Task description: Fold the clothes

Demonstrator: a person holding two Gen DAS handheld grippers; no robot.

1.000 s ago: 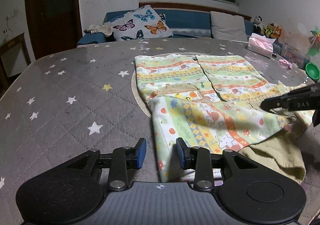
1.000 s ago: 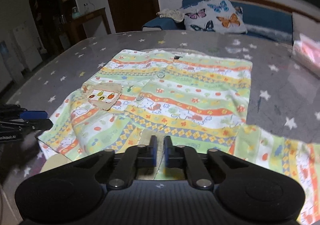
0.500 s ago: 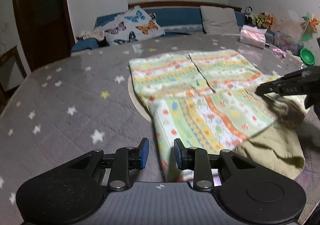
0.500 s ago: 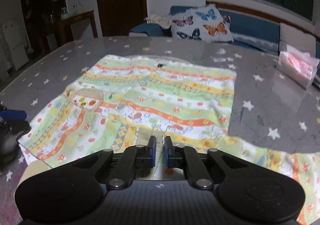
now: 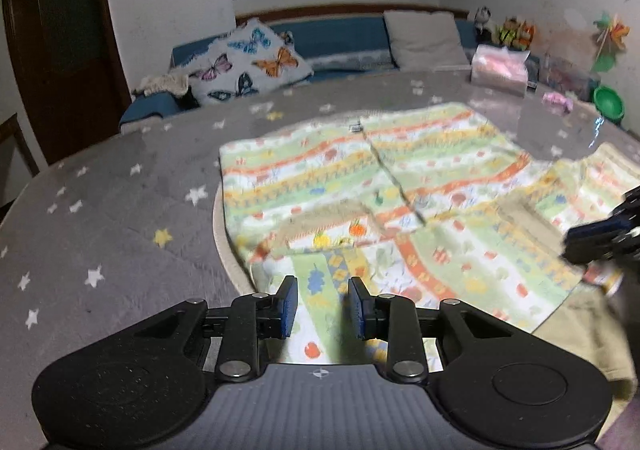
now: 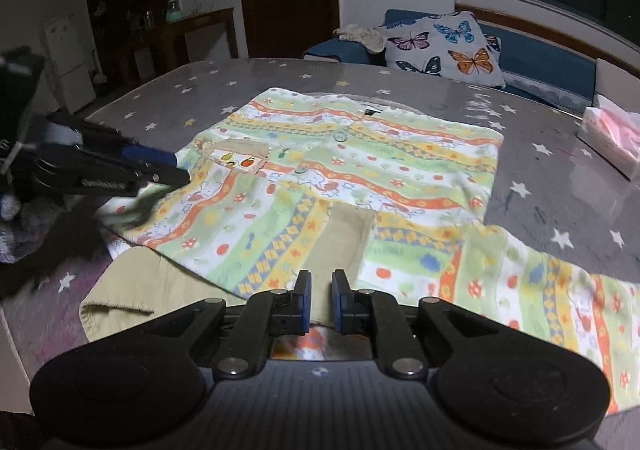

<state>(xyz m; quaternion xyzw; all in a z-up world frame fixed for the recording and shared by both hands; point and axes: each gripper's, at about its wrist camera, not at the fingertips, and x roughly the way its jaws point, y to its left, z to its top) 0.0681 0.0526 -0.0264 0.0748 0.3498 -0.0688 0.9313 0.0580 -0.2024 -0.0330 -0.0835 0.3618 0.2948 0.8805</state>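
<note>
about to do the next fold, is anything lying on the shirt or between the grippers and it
Nothing visible is in the way. The patterned shirt lies flat on the starred table with nothing on top. Both the left gripper and right gripper are open right over its cloth. The tissue pack sits off to the side.

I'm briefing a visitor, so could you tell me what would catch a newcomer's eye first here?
The bright striped shirt spread across the middle of the star-patterned table. Behind it, the butterfly cushion on the blue sofa. Both grippers, left and right, stand open over its near edge.
</note>
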